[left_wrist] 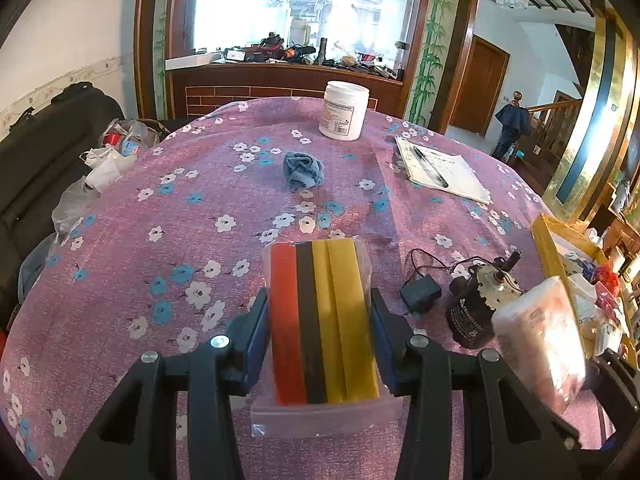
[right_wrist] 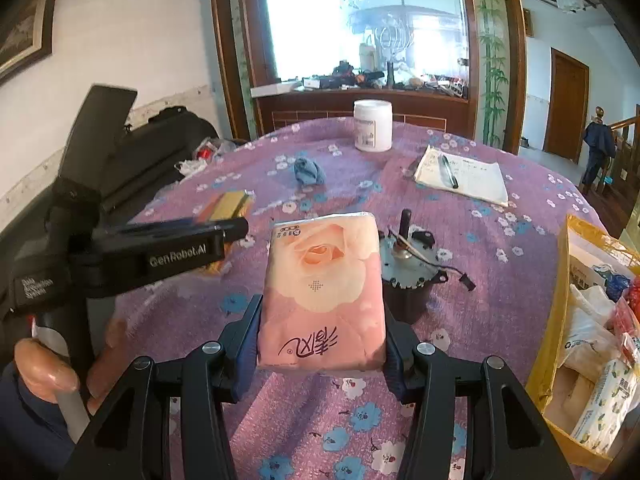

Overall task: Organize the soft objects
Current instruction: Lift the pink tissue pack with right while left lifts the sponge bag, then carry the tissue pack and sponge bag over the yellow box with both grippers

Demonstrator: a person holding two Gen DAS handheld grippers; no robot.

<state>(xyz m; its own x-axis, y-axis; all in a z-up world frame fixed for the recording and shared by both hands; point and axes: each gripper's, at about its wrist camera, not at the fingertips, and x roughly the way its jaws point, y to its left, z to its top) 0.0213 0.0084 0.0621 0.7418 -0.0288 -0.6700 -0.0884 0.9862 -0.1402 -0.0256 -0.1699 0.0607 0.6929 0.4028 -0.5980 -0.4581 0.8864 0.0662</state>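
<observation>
Both soft items were already lifted, so the step in hand looked like the carry toward wherever they were to be sorted. The left gripper (left_wrist: 320, 328) had its jaws closed on a sponge pack (left_wrist: 324, 320), a clear-wrapped bundle of red, dark brown and yellow slabs, held just left of the black motor (left_wrist: 476, 304) that sat on the surface (left_wrist: 160, 208). The right gripper (right_wrist: 320, 332) had its jaws clamped on a pink tissue pack (right_wrist: 324, 292), which hung directly in front of that same motor.

Judging by the yellow box (right_wrist: 560, 320) well to the right of the motor, already holding wrapped soft goods, the next move probably called for swinging each pack over its rim and letting go without snagging the motor's wires. A crumpled blue cloth (left_wrist: 303, 170) lay beyond the motor, toward the white jar (left_wrist: 344, 110), and likely awaited its turn.

Readable writing: the left gripper's side, seen from the right wrist, carried "GenRobot.AI". The tissue pack bore a rose print and large Chinese characters, upside down from this angle. The jar's label was too small to read.
</observation>
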